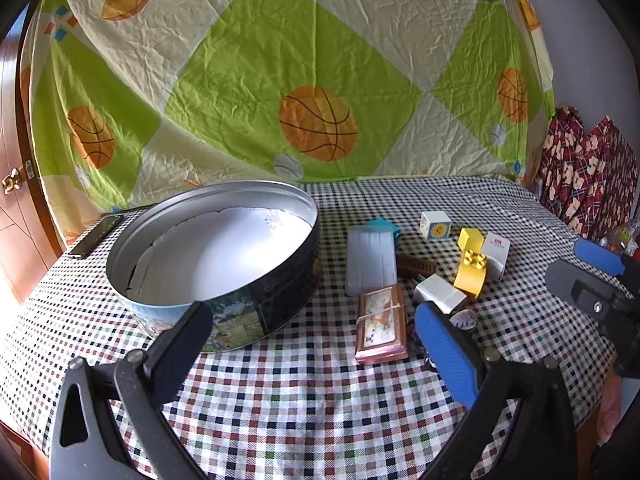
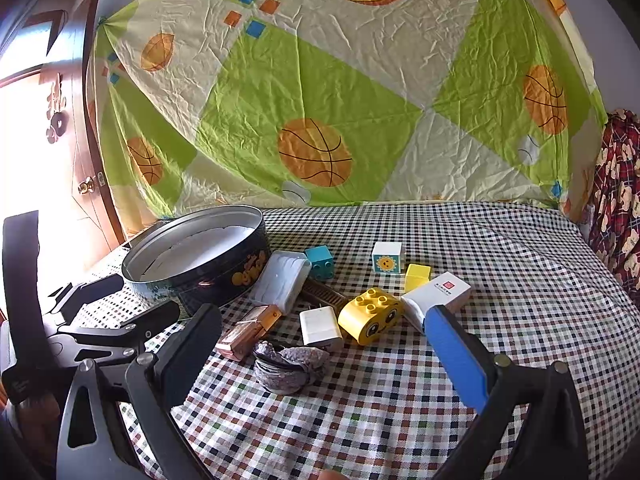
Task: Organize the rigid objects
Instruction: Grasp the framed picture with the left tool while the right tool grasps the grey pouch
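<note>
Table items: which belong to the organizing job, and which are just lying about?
Job:
round tin
yellow face brick
sunflower cube
teal cube
white charger
white carton
pink box

Lying about:
phone
grey cloth bundle
basketball sheet

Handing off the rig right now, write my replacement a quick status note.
Left gripper: open, holding nothing, hovering in front of the round metal tin.
Right gripper: open, holding nothing, above the grey crumpled cloth piece.
Tin: only white paper lining inside.
On the checkered tablecloth beside it: yellow face brick, white charger, sun cube, teal cube, pink framed box.
Done: nothing sorted. Left: everything.
</note>
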`<state>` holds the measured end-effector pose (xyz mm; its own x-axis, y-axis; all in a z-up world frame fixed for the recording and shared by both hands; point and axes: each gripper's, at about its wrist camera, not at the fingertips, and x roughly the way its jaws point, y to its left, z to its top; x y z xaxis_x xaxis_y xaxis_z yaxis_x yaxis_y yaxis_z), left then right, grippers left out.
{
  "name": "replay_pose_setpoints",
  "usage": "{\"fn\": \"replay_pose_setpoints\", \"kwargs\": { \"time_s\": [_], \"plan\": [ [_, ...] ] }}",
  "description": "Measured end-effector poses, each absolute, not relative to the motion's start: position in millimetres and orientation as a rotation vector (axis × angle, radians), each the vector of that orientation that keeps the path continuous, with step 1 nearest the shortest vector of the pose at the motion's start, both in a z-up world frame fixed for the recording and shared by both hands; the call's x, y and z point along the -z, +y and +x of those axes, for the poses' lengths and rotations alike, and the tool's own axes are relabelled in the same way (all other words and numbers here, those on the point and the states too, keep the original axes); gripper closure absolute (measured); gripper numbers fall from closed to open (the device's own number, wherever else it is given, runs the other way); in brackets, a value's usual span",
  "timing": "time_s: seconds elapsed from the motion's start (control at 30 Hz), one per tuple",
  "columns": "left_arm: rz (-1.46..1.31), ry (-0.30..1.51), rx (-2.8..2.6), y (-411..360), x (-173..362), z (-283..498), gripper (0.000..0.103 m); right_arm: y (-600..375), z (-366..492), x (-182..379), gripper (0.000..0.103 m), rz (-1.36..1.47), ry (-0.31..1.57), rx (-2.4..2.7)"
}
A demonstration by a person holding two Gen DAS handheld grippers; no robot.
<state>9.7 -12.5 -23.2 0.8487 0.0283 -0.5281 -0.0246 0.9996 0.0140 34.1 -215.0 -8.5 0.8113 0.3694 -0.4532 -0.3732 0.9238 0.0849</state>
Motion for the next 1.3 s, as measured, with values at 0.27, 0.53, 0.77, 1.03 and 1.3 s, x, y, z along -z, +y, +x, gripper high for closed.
{"fn": "replay_pose_setpoints", "kwargs": {
  "time_s": [0.27, 0.53, 0.77, 1.03, 1.3],
  "plan": [
    [0.005, 0.595, -0.023, -14.4, 38.0, 22.0, 0.0, -221.7, 45.5, 21.8, 0.0, 0.004, 0.512, -0.377],
    [0.032, 0.652, 0.075, -37.0, 54.3, 36.1, 0.01, -234.8, 61.9, 40.7, 0.0, 0.035, 0.552, -0.337],
    [-0.013, 0.733, 0.127, -41.2, 67.1, 60.5, 0.035, -238.6, 70.2, 51.7, 0.0, 0.045, 0.58, -0.334],
    [-0.027, 0.804, 0.22, -46.8, 78.8, 76.2, 0.04, -232.7, 73.5, 58.5, 0.0, 0.027, 0.603, -0.342],
    [-0.062, 0.828, 0.261, -39.0, 80.6, 79.9, 0.066, -225.9, 75.1, 63.5, 0.0, -0.009, 0.622, -0.346]
  ]
}}
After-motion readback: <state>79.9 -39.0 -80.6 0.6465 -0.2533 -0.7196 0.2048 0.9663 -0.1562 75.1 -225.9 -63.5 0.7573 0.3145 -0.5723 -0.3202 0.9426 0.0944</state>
